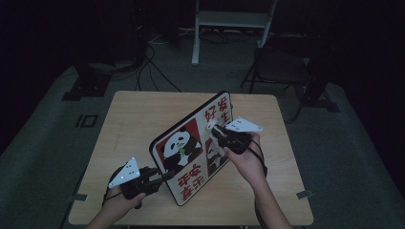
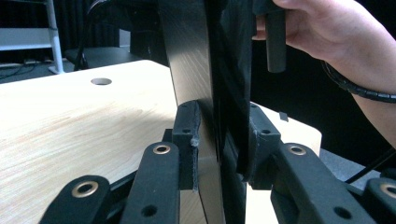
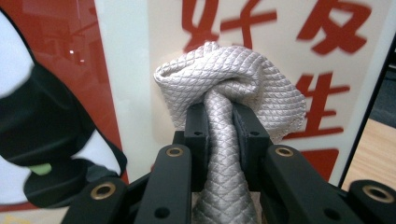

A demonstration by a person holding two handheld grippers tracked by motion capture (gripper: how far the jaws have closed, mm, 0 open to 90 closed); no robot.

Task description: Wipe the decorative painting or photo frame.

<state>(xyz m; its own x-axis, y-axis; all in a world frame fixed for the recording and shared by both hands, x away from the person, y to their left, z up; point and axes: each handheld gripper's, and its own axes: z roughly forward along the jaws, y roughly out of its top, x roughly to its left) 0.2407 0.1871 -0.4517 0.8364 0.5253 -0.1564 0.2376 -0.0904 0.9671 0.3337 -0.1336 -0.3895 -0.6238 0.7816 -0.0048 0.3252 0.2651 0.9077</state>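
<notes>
Panda board [image 1: 191, 148] stands on edge on the wooden table [image 1: 138, 114], tilted, running from approx 7 o'clock near the front edge up to 1 o'clock past table centre. Printed face w/ pandas and red characters turns toward the person's right side.

Left gripper [image 1: 165, 177] sits at approx 7 o'clock on the table, left hand [image 1: 119, 202] behind it. Its jaws are clamped on the board's lower edge: in the left gripper view the two pads [image 2: 189, 140] press either side of the dark board edge [image 2: 210, 93], table surface spreading off to 9 o'clock.

Right gripper [image 1: 215, 130] is at approx 2 o'clock from table centre, held by the right hand [image 1: 246, 155], tip against the board's upper half near the red characters. Its jaws are closed tight on a grey quilted cloth [image 3: 233, 88]; the wad bulges past the pads and presses on the board's cream area [image 3: 135, 70], just below the characters. Red panel w/ panda lies at 9 o'clock in the right gripper view.

Floor around the table is dark; a white frame [image 1: 229, 21] stands at 12 o'clock, well apart.
</notes>
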